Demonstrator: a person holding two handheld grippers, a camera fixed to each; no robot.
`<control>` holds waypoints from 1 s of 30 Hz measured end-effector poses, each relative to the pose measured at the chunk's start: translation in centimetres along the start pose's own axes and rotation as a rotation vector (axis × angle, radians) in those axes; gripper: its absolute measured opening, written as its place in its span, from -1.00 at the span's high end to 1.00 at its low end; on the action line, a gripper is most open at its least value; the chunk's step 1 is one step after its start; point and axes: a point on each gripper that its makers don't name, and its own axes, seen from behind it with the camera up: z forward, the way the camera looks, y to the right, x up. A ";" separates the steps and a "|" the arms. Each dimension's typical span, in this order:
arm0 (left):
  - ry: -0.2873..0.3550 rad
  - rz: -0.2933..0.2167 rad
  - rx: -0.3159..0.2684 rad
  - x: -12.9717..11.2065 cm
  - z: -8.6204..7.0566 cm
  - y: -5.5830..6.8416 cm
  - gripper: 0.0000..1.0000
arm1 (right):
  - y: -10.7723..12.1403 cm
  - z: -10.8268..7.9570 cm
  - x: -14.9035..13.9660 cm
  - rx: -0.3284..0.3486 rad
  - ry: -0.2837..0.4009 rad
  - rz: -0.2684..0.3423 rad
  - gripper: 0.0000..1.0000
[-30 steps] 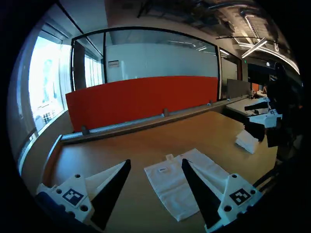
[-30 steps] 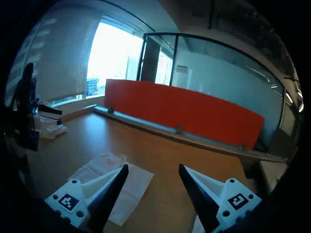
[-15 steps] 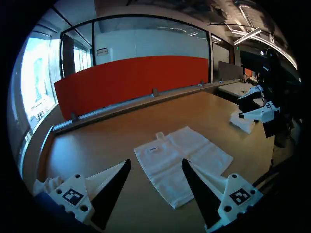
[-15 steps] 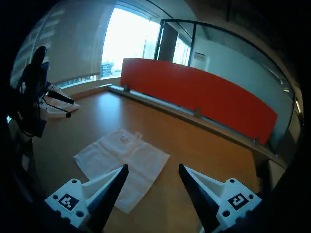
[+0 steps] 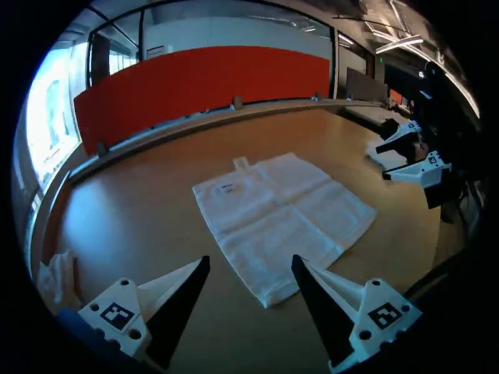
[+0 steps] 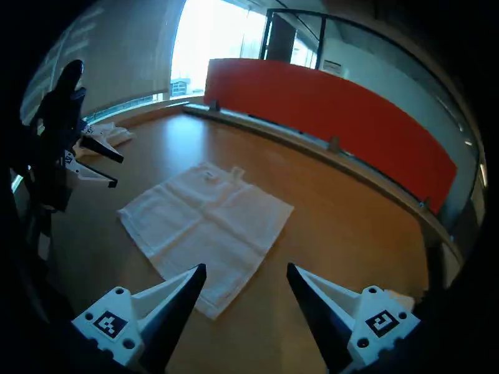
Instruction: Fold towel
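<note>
A white towel [image 5: 280,212] lies spread flat on the wooden table [image 5: 143,206], with a small loop tab at its far edge. In the left gripper view my left gripper [image 5: 249,265] hangs open just above the towel's near corner, nothing between its fingers. The right gripper [image 5: 405,153] appears at the far right of that view, held by a person's hand, its fingers apart. In the right gripper view the towel [image 6: 206,224] lies ahead, and my right gripper [image 6: 246,271] is open over its near edge. The left gripper [image 6: 93,162] appears at the left there.
An orange partition [image 5: 199,81] runs along the table's far edge. A crumpled white cloth [image 5: 59,280] lies at the table's left end, and another white cloth [image 5: 383,156] lies behind the right gripper. Windows are on the left.
Both grippers have tilted downward and come closer over the table, so the towel now lies fully ahead of each. Both stay open. The towel has not moved.
</note>
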 end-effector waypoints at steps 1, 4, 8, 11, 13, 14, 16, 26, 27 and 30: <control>-0.013 -0.002 -0.002 -0.6 0.3 0.1 -0.95 | -0.2 0.2 -0.5 0.004 -0.009 0.001 -1.00; -0.047 -0.007 -0.006 -2.2 0.9 0.5 -0.94 | -0.9 0.7 -1.8 0.018 -0.034 0.002 -0.99; -0.088 -0.012 -0.013 -3.8 1.8 0.9 -0.95 | -1.9 1.3 -3.4 0.040 -0.066 -0.002 -0.93; -0.115 -0.016 -0.016 -4.8 2.3 1.1 -0.94 | -2.6 1.7 -4.4 0.059 -0.089 0.002 -0.88; -0.133 -0.022 -0.017 -5.4 2.6 1.2 -0.94 | -3.0 1.9 -5.1 0.069 -0.104 0.008 -0.80; -0.141 -0.025 -0.017 -5.7 2.8 1.3 -0.94 | -3.1 2.0 -5.4 0.073 -0.111 0.011 -0.75; -0.155 -0.034 -0.020 -6.2 3.0 1.5 -0.94 | -3.3 2.1 -6.0 0.078 -0.129 0.016 -0.65; -0.181 -0.048 -0.026 -7.1 3.4 2.2 -0.81 | -3.4 2.1 -7.9 0.090 -0.168 0.029 -0.17; -0.183 -0.047 -0.026 -7.1 3.5 2.2 -0.77 | -3.5 2.1 -8.1 0.092 -0.172 0.031 -0.12; -0.189 -0.042 -0.023 -7.3 3.6 2.3 -0.69 | -3.5 2.1 -8.5 0.101 -0.182 0.036 -0.01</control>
